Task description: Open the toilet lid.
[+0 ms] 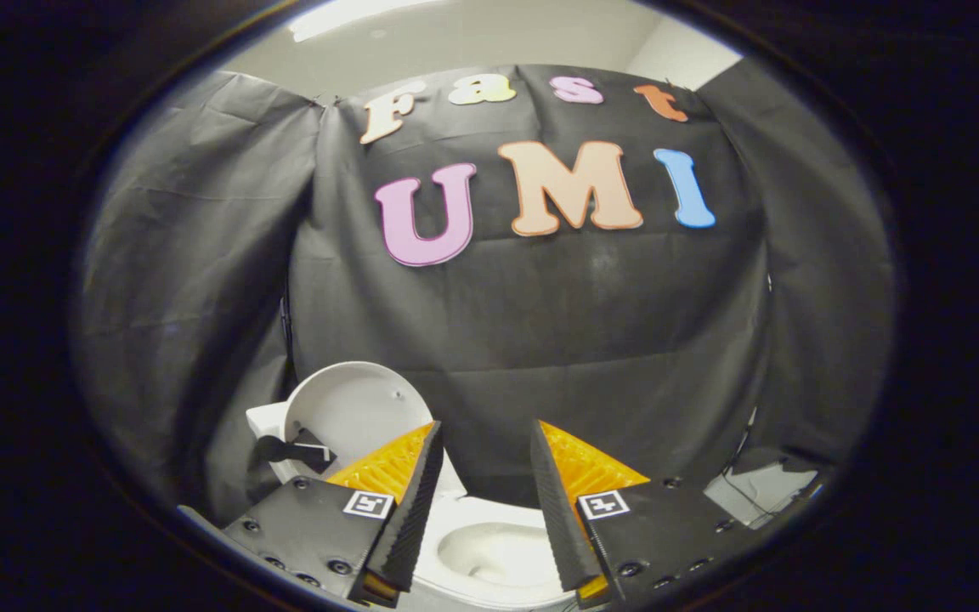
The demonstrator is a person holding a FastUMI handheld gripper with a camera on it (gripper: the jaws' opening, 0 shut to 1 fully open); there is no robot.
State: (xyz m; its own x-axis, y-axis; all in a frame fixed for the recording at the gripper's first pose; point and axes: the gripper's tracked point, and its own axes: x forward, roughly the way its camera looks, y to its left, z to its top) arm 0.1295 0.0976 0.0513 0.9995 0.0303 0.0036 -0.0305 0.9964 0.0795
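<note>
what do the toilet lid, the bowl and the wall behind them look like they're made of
Toilet lid: likely plastic, smooth matte white, standing raised. Bowl, seen between the open gripper's fingers: looks like glazed ceramic, white with a soft sheen. Wall: thin black cloth, going by its creases and folds.

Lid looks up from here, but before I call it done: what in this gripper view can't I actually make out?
- Toilet lid: upright, but its lower edge and hinge sit behind one finger.
- Toilet bowl: seen between the open gripper fingers; both sides hidden by them, near rim cut off.
- Dark object beside the lid: too small to identify.
- Pale thing beyond the other finger: partly cut off, unclear.
</note>
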